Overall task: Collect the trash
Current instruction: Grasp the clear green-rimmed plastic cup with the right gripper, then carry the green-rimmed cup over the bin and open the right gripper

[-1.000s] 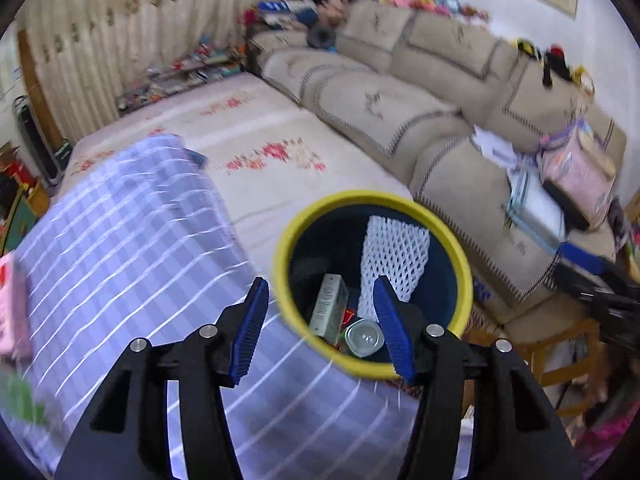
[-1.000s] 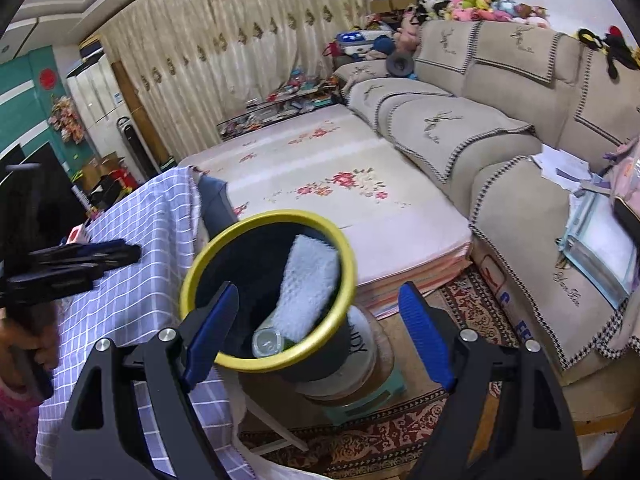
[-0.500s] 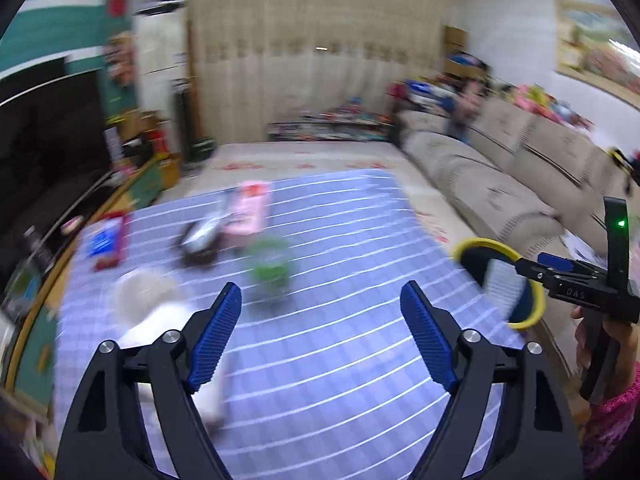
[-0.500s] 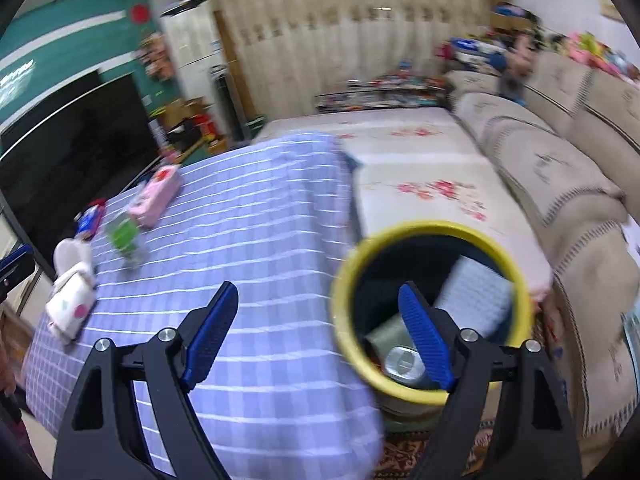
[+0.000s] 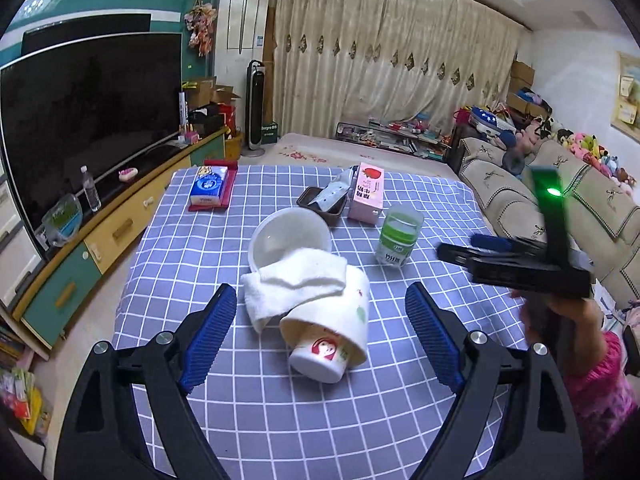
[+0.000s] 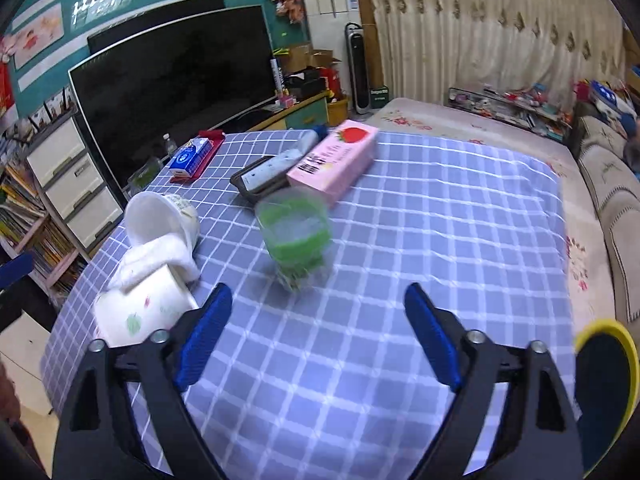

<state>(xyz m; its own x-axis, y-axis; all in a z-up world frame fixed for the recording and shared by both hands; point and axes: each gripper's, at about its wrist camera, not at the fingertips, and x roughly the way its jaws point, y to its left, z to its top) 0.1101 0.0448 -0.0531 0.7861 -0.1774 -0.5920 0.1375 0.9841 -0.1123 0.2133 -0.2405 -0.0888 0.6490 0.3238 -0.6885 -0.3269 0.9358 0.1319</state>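
Observation:
A tipped white paper cup [image 5: 334,332] lies on the checked tablecloth [image 5: 420,412] with a white cloth [image 5: 296,280] draped over it and over a tipped white bowl [image 5: 290,238]. My left gripper [image 5: 322,338] is open and empty, its pads either side of the cup, just short of it. My right gripper [image 6: 318,338] is open and empty, facing a green-lidded plastic jar [image 6: 296,240]; it also shows in the left wrist view [image 5: 472,250]. The yellow-rimmed trash bin [image 6: 608,380] sits off the table's right edge.
A pink strawberry carton [image 5: 366,192], a dark tray holding a wrapper [image 5: 324,200] and a blue tissue pack on a red tray [image 5: 210,190] lie at the table's far side. A TV [image 5: 88,120] stands left, sofas [image 5: 560,200] right.
Both grippers swung away from the trash bin to face the table. The left gripper opened wide and now straddles the tipped cup; the right now faces the green jar.

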